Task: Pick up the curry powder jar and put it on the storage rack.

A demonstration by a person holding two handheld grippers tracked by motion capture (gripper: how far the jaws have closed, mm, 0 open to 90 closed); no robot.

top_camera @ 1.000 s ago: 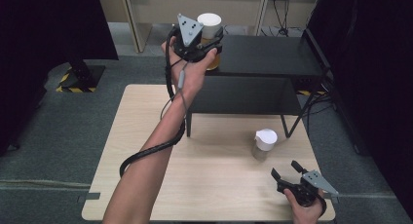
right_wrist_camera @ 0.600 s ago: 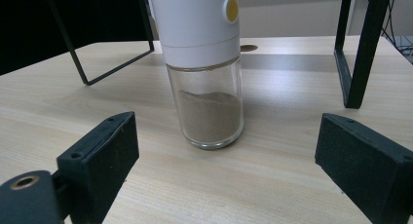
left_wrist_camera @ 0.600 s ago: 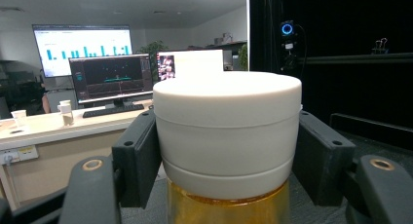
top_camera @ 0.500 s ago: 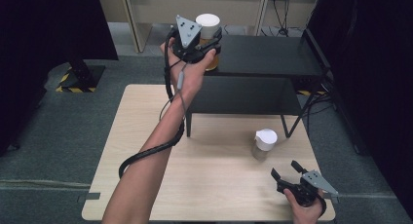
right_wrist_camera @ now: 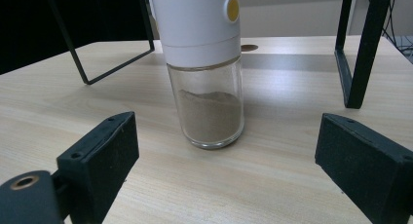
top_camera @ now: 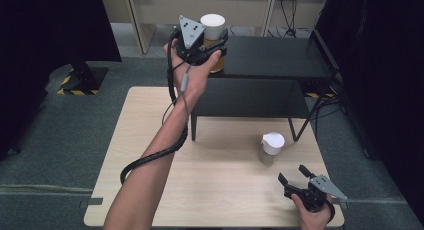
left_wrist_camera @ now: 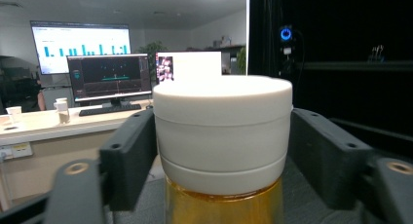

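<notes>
In the high view, the left gripper is raised over the black shelf at the far side of the wooden table. Its jaws stand on both sides of a jar with a white lid and amber content, and the jar stands at the left end of the shelf top. The person's left forearm stretches from the bottom edge up to it, with the black cable hanging beside. On the table in front of the shelf stands a small glass shaker with a white cap. The right gripper rests near the table's front right corner, just beside the shaker but apart from it, with its jaws spread wide.

In the left gripper view, the jar is very close between the two black jaws. The wide white lid has a groove around it, and the amber glass begins under it. The pads press at the sides of the lid, so the gripper holds the jar. Behind there are monitors on a desk.

In the right gripper view, the shaker stands upright on the wood, with brown powder in the lower part and a yellow dot on the cap. The jaws are wide open and nothing stands between them and the shaker. The shelf legs are behind.

Compared with the earlier frames, nothing visibly moved: both grippers and both containers stay at the same places.
</notes>
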